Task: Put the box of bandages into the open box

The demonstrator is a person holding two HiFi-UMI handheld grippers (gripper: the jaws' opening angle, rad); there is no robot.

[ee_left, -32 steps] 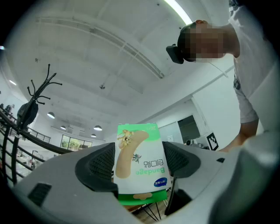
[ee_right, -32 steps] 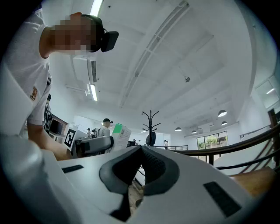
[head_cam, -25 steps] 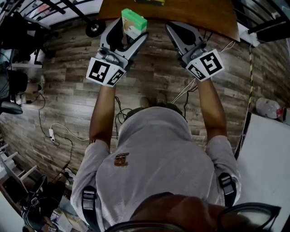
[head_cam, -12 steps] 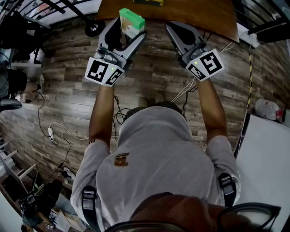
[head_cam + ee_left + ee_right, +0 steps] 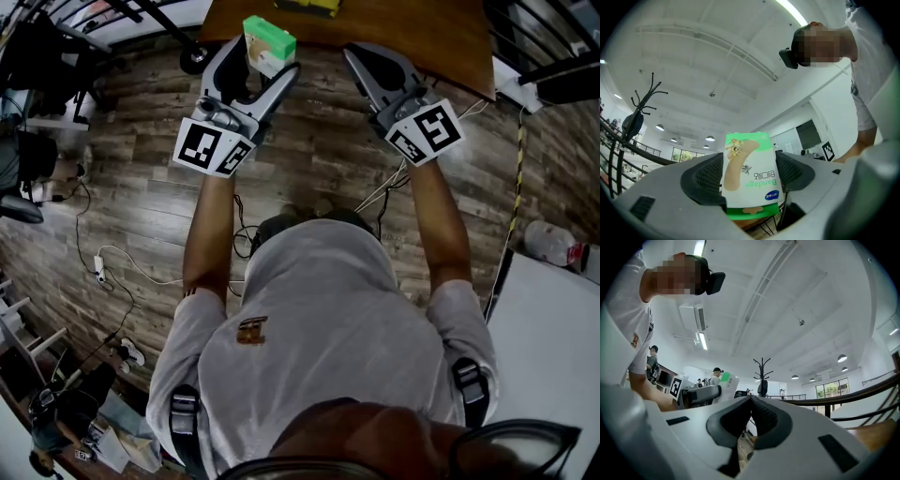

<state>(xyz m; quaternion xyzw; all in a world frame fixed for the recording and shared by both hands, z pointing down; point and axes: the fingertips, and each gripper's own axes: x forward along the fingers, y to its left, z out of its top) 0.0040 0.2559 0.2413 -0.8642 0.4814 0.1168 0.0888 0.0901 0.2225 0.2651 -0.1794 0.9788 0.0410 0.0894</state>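
seen from above, a wood-plank floor fills most of the head view. one brown desk runs along the top edge. one person in a grey shirt stands below it with both arms stretched forward.

the person holds two hand-held grippers, one in each hand, and each carries one cube with black-and-white square markers. that makes two cubes, the left one and the right one.

the left hand-held gripper is closed on one box of bandages. its two dark pads press the box's two broad sides. the box is raised in the air at the desk's near edge, touching nothing but the pads. its long axis runs along the jaws, pointing forward and away from the person, towards the desk. about half its length sticks out past the jaw tips. in the left gripper view the box is white with green ends, and its printed face is turned to the camera with the lettering upside down.

the right hand-held gripper is beside it, well apart from the box. its jaws are pressed together with nothing between them, as the right gripper view shows.

one small yellow object lies on the desk, cut off by the frame's top edge, and what it is cannot be told.
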